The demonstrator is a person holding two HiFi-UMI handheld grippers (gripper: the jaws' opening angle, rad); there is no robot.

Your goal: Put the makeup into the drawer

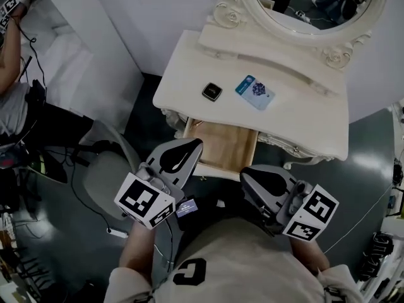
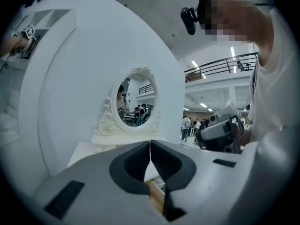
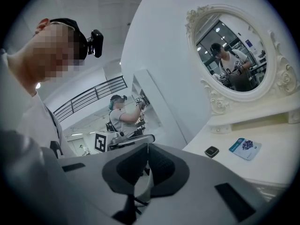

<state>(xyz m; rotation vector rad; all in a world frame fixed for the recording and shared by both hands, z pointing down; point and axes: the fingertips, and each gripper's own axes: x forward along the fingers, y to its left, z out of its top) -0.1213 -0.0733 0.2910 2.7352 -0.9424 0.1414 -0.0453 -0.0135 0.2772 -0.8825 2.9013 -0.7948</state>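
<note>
The oval mirror (image 1: 315, 5) is cut off by the top edge of the head view. The front of the open wooden drawer (image 1: 224, 145) is partly covered by the two grippers, so its whole inside cannot be seen. The makeup, a small dark square compact (image 1: 212, 91), lies on the top of the cream dressing table (image 1: 183, 68), at about 12 o'clock from the drawer and well apart from both grippers. Near it, at 3 o'clock, lies a blue and white packet (image 1: 255, 92). The print on the packet is too small to read, and the lid of the compact gives no label that can be made out. The left gripper (image 1: 197, 145) has its jaws pressed together with nothing between them, and its tip is over the left corner of the drawer, at 7 o'clock from the compact. The right gripper (image 1: 245, 172) is also fully closed and empty, at 5 o'clock from the compact, at the front edge of the drawer. A pale chair (image 1: 104, 175) stands at 9 o'clock from the left gripper, its right edge covered by that gripper
</note>
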